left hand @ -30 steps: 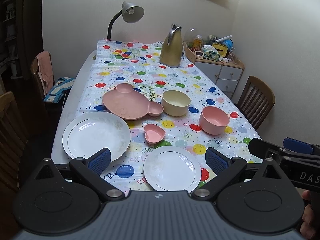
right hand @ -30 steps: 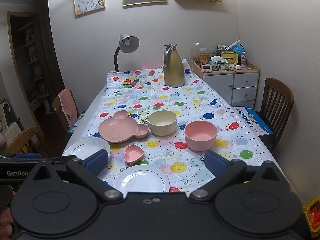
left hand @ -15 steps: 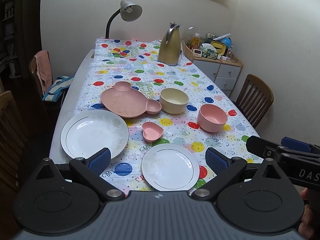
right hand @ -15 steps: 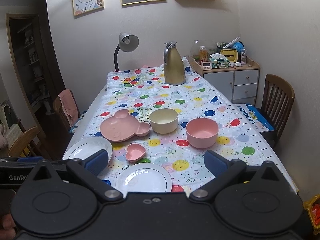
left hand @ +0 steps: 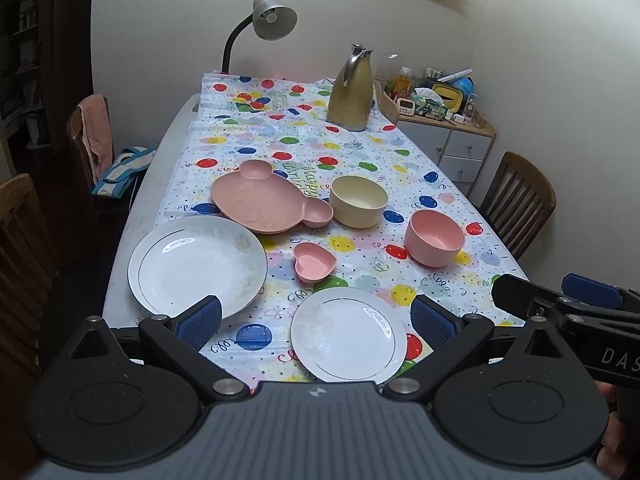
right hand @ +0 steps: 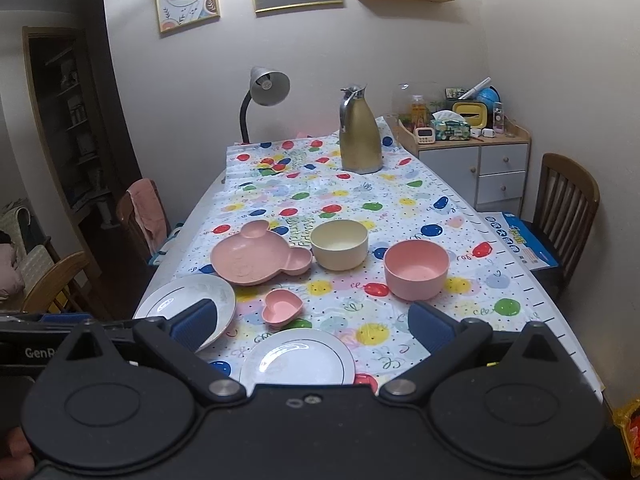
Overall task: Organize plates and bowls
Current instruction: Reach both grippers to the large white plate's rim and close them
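Observation:
On the balloon-print tablecloth lie a large white plate [left hand: 197, 265] at the near left, a small white plate [left hand: 347, 339] at the near middle, a pink bear-shaped plate [left hand: 264, 200], a pink heart dish [left hand: 314, 265], a cream bowl [left hand: 358, 201] and a pink bowl [left hand: 434, 243]. My left gripper [left hand: 316, 322] hangs open above the near table edge, over the small white plate, holding nothing. My right gripper [right hand: 310, 326] is open too, above the small white plate [right hand: 298, 358], and its side shows at the right [left hand: 568, 304] in the left wrist view.
A gold thermos jug [left hand: 352, 90] and a grey desk lamp [left hand: 264, 24] stand at the far end. Wooden chairs flank the table: one on the right [left hand: 518, 200], one with a pink towel on the left [left hand: 94, 136]. A cluttered white cabinet [right hand: 468, 156] stands at the back right.
Both grippers have drifted slightly back and up from the table, so the dishes sit a little farther in view. Nothing on the table has moved.

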A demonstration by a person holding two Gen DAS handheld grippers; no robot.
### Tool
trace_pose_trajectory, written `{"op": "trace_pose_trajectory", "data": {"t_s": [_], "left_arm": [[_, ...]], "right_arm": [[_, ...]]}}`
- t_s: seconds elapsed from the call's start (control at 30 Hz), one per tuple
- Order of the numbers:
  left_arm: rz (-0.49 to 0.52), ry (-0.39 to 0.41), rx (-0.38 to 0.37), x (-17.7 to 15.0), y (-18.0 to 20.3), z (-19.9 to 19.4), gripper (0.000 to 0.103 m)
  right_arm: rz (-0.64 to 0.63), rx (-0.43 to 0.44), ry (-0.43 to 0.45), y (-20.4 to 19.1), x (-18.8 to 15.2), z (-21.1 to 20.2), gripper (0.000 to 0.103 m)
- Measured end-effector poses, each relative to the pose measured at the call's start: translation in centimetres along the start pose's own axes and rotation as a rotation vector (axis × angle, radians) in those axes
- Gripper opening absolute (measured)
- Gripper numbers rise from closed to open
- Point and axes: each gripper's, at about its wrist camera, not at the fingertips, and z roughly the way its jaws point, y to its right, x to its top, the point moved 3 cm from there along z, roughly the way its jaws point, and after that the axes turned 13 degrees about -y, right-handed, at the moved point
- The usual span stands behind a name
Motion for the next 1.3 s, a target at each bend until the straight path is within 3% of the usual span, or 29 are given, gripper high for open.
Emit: {"op": "trace_pose_trajectory", "data": {"t_s": [0.27, 0.63, 1.0, 1.3], "left_arm": [[-0.083, -0.032, 0.023, 0.7, -2.0, 2.6, 0.101], [-0.183, -0.074, 0.148, 2.4, -6.4, 7.5, 0.101], [-0.316, -0.151, 0.3, 4.1, -14.3, 13.4, 0.101], [-0.398, -0.224, 0.348, 5.1, -19.1, 17.8, 0.101]], "right_arm": [[-0.038, 0.021, -0.048, 0.4, 0.9, 2.9, 0.102], [-0.174, 0.085, -0.145, -0.9, 3.2, 11.1, 0.101], [-0.251, 0.164, -0.304, -3.8, 6.0, 22.2, 0.084], [-0.286, 0.206, -0.445, -6.3, 7.2, 29.4, 0.073]]}}
